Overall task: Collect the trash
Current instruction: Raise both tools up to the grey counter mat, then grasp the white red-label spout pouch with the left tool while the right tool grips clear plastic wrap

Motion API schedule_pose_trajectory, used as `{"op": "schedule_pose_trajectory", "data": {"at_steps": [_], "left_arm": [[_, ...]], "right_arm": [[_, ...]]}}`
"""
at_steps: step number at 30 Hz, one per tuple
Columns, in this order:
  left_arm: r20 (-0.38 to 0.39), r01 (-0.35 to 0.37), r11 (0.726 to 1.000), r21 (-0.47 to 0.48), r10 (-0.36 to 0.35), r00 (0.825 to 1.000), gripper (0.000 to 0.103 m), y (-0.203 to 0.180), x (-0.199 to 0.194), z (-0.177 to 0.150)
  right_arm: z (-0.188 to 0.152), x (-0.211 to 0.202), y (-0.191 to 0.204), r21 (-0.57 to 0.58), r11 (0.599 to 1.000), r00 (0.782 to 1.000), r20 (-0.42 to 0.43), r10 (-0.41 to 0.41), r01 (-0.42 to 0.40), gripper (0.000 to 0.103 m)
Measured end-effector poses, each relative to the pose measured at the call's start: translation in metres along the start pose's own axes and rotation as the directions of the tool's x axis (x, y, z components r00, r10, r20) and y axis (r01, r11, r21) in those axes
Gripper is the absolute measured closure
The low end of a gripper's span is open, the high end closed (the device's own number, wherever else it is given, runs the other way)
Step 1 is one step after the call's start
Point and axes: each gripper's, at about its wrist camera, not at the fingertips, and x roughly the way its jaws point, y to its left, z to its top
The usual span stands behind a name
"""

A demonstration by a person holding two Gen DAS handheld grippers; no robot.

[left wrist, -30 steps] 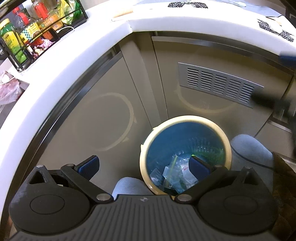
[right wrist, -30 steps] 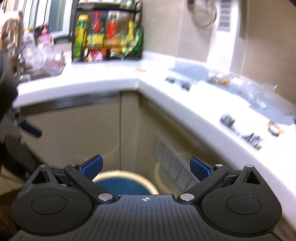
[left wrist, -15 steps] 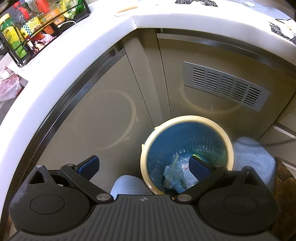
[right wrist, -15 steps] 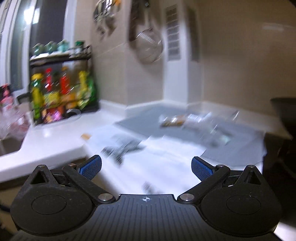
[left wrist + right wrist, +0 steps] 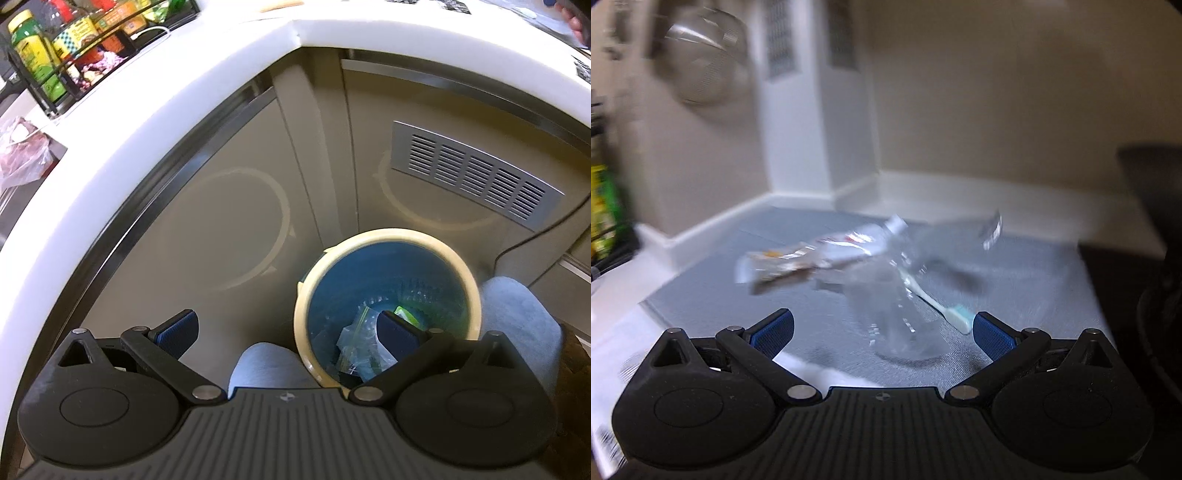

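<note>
Several pieces of trash are lying on the grey mat [image 5: 1052, 266]: a clear plastic cup [image 5: 905, 321], a toothbrush [image 5: 945, 310], a toothpaste tube [image 5: 827, 254]. Facing them empty, the right gripper [image 5: 882, 332] is spreading its jaws; closing on the cup looks next. Over the bin [image 5: 388, 236], the left gripper [image 5: 288, 332] is hanging agape, empty.

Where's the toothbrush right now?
Right wrist view: the toothbrush lies on the grey counter mat, right of centre, beside a clear plastic bottle, near the right finger.
</note>
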Motion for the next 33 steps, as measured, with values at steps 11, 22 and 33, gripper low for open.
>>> {"op": "schedule_pose_trajectory", "data": {"at_steps": [11, 22, 33], "left_arm": [[-0.010, -0.023, 1.000, -0.001, 0.023, 1.000, 0.000, 0.004, 0.002, 0.015], [0.256, -0.047, 0.993, 0.106, 0.018, 0.966, 0.000, -0.018, -0.050, 0.100], [0.635, -0.204, 0.833, 0.514, -0.209, 0.744, 0.000, -0.114, -0.067, 0.244]], "right_arm": [[0.004, 0.043, -0.009, 0.100, 0.995, 0.999, -0.041, 0.011, -0.007, 0.099], [-0.022, -0.044, -0.026, -0.025, 0.981, 0.969, 0.153, 0.196, -0.194, 0.100], [-0.019, -0.042, -0.037, 0.043, 0.994, 0.984, 0.148, 0.097, -0.104, 0.100]]}}
